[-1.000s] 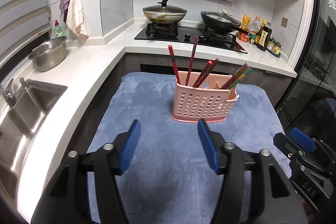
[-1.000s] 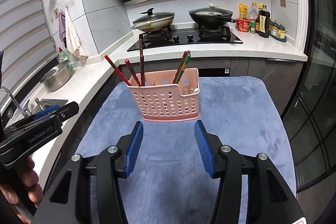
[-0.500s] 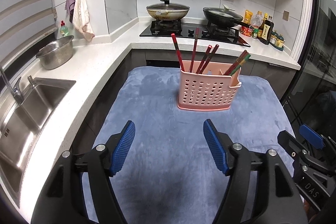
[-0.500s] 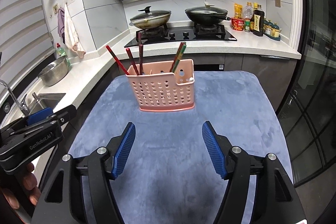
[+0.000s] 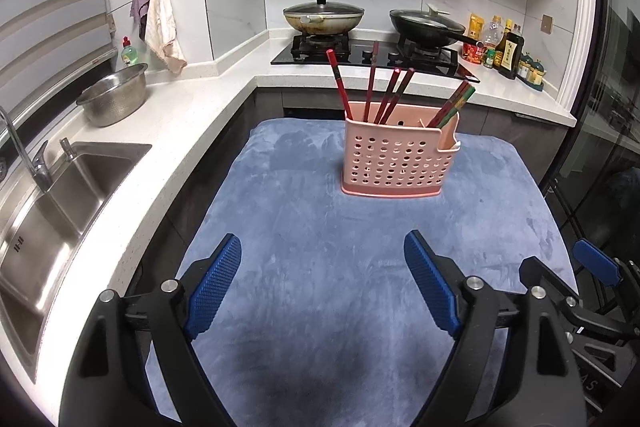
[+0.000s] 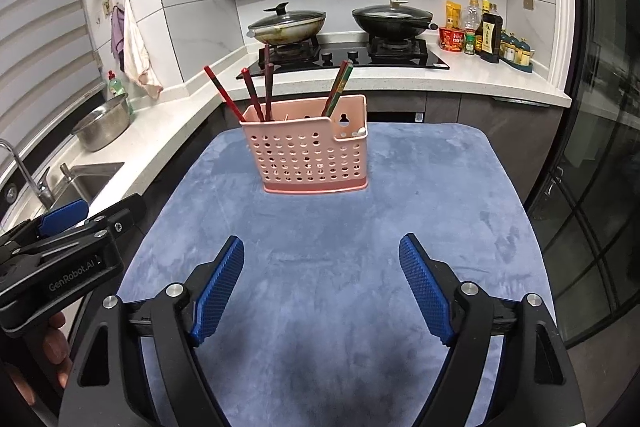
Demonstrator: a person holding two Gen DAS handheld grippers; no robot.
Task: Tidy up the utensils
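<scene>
Seen from the left wrist, the left tongs (image 5: 322, 269) gape wide and empty over the near half of a blue cloth (image 5: 304, 227) covering the bench. The pink perforated utensil holder (image 5: 394, 157) stands upright toward the far side of the cloth, well apart from the tongs. Red chopsticks (image 5: 372, 91) lean in its left compartment and a red-and-green bundle (image 5: 454, 105) in its right. Nothing lies between tongs and holder. A sink (image 5: 52, 203) and a steel bowl (image 5: 114, 99) sit on the counter at left; two lidded pans (image 5: 324, 17) rest on the stove behind, bottles (image 5: 504, 49) at far right. The right tongs (image 5: 576, 277) show at the lower right edge.

From the right wrist, the right tongs (image 6: 322, 269) are likewise spread wide, holding nothing, above the near cloth (image 6: 360, 227). The holder (image 6: 308, 149) stands far of them, chopsticks (image 6: 256, 93) upright inside. The left tongs (image 6: 68, 225) jut in from the left edge, a hand (image 6: 40, 359) beneath them.
</scene>
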